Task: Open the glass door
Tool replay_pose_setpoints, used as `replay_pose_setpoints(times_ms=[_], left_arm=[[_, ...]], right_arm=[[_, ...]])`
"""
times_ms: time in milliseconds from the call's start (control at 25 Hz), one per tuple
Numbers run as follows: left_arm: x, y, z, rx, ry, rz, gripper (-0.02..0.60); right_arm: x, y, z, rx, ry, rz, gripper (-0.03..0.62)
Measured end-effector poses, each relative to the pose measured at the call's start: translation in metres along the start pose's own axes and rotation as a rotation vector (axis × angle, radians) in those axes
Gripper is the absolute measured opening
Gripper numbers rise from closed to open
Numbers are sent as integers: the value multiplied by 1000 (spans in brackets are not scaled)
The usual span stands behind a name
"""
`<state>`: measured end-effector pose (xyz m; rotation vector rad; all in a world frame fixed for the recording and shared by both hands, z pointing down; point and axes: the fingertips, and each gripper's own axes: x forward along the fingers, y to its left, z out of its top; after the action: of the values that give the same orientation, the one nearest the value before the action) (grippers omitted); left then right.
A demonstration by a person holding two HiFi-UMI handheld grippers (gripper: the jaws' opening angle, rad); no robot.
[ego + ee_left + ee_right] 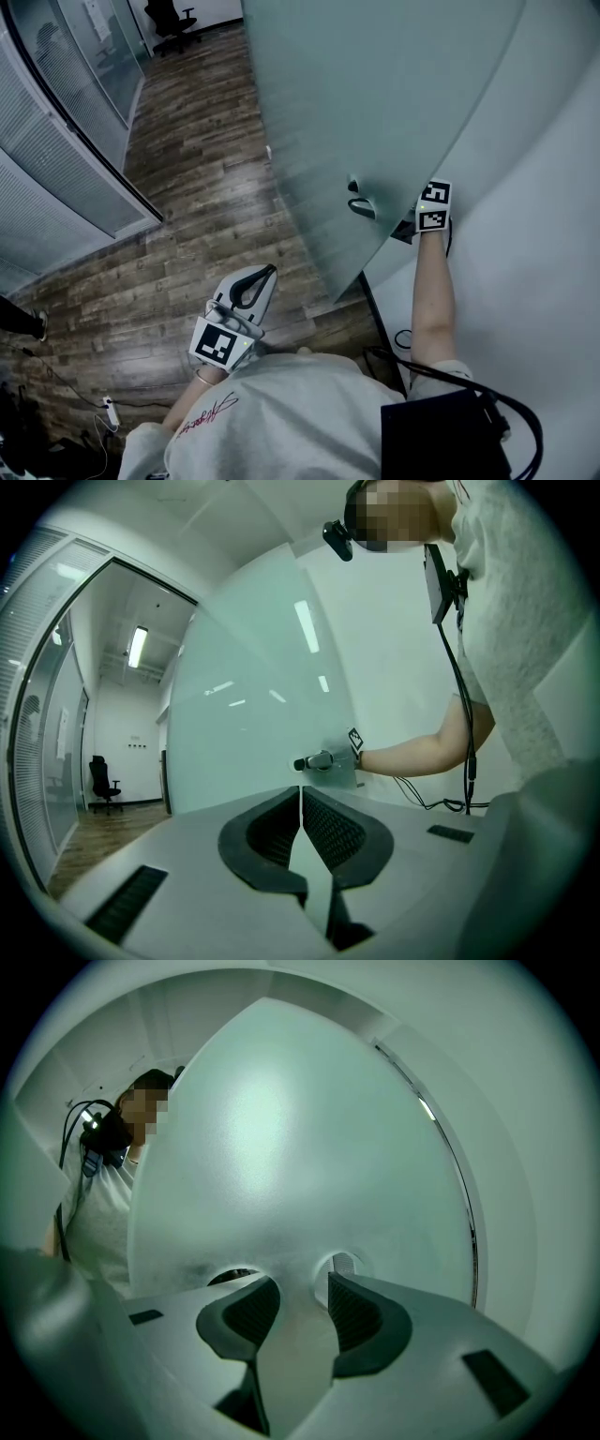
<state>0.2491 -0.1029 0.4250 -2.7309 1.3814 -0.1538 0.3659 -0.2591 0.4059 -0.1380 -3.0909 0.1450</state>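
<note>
Where the frosted glass door (375, 103) fills the upper centre and right of the head view, it stands at an angle to the white wall (553, 281), with its free edge running down toward the frame's centre. A lever handle (361, 202) is mounted on the pane close to that edge, at mid-frame.

The right gripper (300, 1283) is held out on a bare forearm (433, 300) at the door's edge, right of the handle. In the right gripper view its fingers stand moderately apart with nothing clamped between them. Their tips are close up to the frosted pane, and a round door fitting (343, 1264) sits just above the right-hand finger. Contact with the glass cannot be confirmed.

The left gripper (301, 793) is held low at lower centre-left of the head view, well apart from the door. Its fingers are pressed together and hold nothing.

A wood-plank floor (206, 187) covers the centre-left of that view. A glazed partition with blinds (56, 169) runs along the left edge, and an office chair (173, 21) stands at the upper left.
</note>
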Motion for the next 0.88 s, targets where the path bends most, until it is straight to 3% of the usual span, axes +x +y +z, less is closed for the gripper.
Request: replay_pose_setpoints(times_ms=[360, 560, 680, 720, 760, 880], left_arm=[[25, -24, 20, -21, -46, -82, 23], [27, -24, 20, -30, -48, -91, 23], [31, -20, 15, -36, -44, -95, 23], [34, -19, 14, -37, -42, -101, 23], [37, -18, 13, -37, -43, -109, 23], [47, -19, 10, -37, -54, -143, 23]], right_arm=[[-15, -3, -2, -10, 61, -24, 178], [-40, -10, -10, -13, 92, -96, 183], [-59, -16, -11, -75, 107, -224, 175], [-65, -18, -11, -103, 108, -283, 151], [-70, -18, -12, -121, 99, -342, 83], [-85, -5, -14, -136, 31, -466, 60]])
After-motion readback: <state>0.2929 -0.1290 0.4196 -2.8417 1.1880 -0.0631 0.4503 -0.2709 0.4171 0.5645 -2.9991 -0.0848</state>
